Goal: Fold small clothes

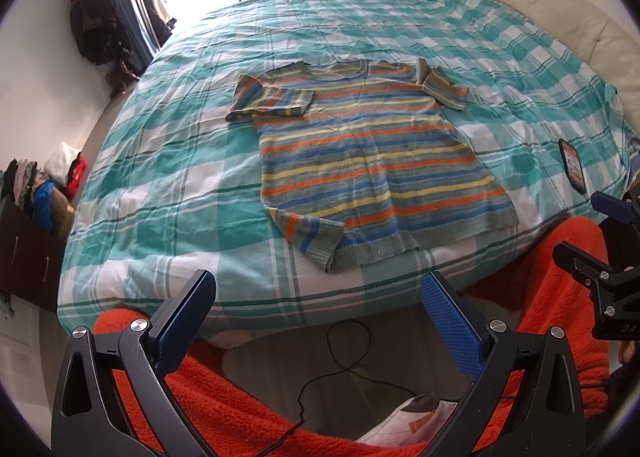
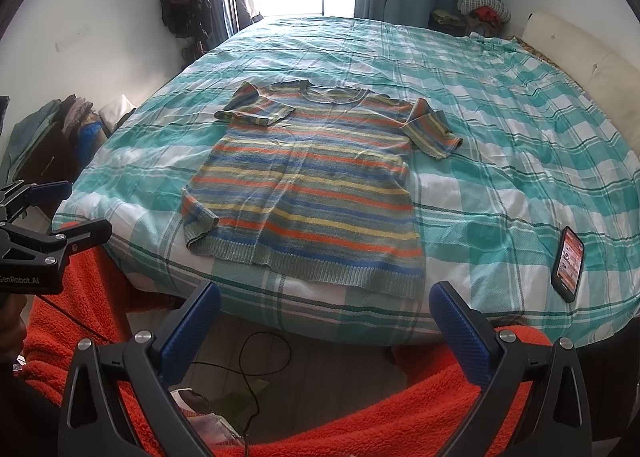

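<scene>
Evidently both grippers, left (image 1: 318, 299) and right (image 2: 325, 307), are hanging wide open and empty just short of the sweater (image 1: 360, 149), folding not yet begun, hem corners needing grasping.

Both wrist views from the bed's (image 1: 168, 193) foot, facing across it, sharing the striped sweater (image 2: 312, 185).
</scene>
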Available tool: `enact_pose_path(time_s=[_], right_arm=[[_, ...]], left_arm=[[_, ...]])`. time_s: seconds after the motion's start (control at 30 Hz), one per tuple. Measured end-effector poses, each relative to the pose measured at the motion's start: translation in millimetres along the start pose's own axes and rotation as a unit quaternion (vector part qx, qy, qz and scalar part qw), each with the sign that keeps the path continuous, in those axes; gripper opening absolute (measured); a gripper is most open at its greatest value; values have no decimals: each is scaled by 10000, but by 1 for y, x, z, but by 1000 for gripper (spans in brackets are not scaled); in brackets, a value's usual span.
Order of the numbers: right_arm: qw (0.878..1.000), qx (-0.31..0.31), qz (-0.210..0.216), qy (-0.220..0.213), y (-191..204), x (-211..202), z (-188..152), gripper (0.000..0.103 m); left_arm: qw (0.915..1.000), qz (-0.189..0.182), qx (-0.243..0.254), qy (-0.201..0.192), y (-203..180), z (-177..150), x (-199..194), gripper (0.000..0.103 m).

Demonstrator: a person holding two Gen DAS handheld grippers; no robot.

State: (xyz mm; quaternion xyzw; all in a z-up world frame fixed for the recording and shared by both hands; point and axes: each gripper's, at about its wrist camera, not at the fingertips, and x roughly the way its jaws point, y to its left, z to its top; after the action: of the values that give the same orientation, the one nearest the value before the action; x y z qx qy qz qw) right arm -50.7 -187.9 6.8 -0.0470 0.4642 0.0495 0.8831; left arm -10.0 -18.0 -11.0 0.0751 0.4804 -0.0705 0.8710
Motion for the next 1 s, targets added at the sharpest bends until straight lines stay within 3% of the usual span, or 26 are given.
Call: enact_pose_path(time_s=[1.0], right_arm=[[10000,26,7,73,0,6,-2,103]], left_arm=[[10000,-2,-5,12,1,0,1,103]])
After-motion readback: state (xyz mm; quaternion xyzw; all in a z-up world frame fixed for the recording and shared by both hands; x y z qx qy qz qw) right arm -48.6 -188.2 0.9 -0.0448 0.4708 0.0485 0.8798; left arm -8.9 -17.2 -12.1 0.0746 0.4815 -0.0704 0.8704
